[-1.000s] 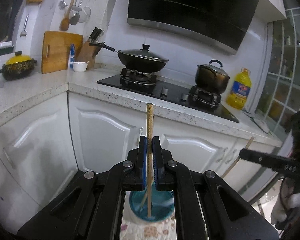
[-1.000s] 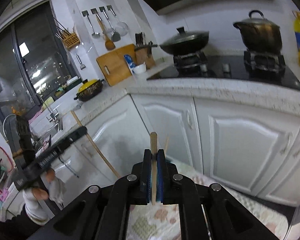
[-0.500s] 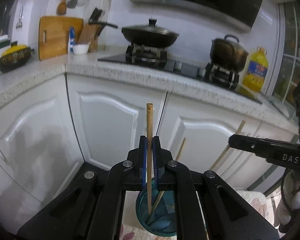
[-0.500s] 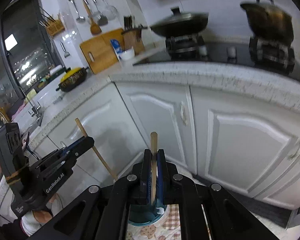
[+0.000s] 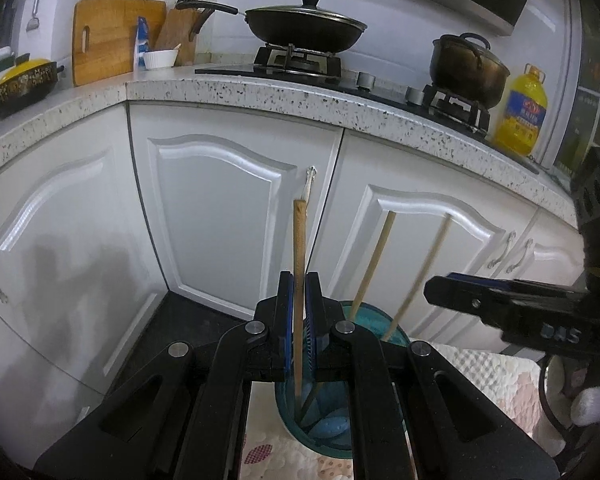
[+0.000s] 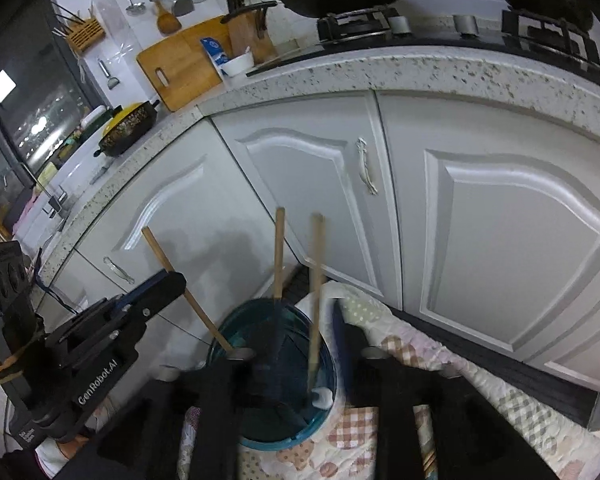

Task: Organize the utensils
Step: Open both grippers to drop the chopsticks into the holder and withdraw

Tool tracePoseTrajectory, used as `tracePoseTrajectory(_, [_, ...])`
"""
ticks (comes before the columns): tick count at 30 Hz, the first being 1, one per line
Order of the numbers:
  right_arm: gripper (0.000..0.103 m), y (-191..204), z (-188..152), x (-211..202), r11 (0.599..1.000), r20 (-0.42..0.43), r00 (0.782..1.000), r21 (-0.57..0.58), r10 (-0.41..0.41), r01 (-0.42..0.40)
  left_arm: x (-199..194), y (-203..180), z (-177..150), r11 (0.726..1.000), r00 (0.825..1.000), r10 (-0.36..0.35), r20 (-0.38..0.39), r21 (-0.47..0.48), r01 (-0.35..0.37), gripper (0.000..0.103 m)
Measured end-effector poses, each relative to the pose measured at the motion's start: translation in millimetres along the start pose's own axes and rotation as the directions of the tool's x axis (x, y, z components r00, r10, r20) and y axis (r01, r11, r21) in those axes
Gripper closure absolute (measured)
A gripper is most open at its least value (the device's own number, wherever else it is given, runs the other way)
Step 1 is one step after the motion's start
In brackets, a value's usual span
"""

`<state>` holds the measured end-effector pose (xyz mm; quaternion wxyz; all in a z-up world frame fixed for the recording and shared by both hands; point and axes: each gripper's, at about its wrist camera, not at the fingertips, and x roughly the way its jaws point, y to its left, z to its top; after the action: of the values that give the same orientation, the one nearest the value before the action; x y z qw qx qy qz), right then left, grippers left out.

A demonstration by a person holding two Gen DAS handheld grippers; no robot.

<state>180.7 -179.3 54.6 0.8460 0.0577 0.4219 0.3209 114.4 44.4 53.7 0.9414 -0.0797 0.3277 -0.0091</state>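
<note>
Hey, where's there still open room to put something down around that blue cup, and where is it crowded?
The patterned cloth to the right of the blue cup is bare up to the white cabinets. The cup is crowded: three chopsticks stand in it, the left tool holds one there, and the right tool, jaws opening, hangs over its mouth.

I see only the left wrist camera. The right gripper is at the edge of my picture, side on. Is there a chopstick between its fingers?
Observer: Yes. In the right wrist view the right gripper has its jaws opening. A chopstick stands between them, and its lower end is inside the cup. The picture is blurred there, but the pads do not seem to press on it.
Operator: In my view the chopstick in the left gripper looks upright. Is it?
Observer: No. From the right wrist view, the left chopstick in the left gripper leans away from the cup. It enters near the rim on that gripper's side.
</note>
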Motion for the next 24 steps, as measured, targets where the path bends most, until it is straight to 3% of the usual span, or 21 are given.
tracePoseTrajectory(6, [0.064, 2.9, -11.6, -6.4, 1.000, 0.002, 1.000, -0.004, -0.004, 0.005, -3.1, 0.6, -4.2, 1.000, 1.000, 0.000, -0.012, -0.008, 0.000, 0.082])
tracePoseTrajectory(14, [0.062, 6.4, -34.0, -20.6, 1.000, 0.007, 1.000, 0.005, -0.028, 0.028, -23.2, -1.0, -11.0, 1.000, 1.000, 0.001, -0.007, -0.001, -0.001, 0.076])
tracePoseTrajectory(24, [0.059, 26.2, -64.8, -55.0, 0.995, 0.074, 0.993, -0.009, -0.097, 0.098, -57.8, -16.9, -31.1, 0.999, 1.000, -0.011, 0.017, 0.033, 0.010, 0.071])
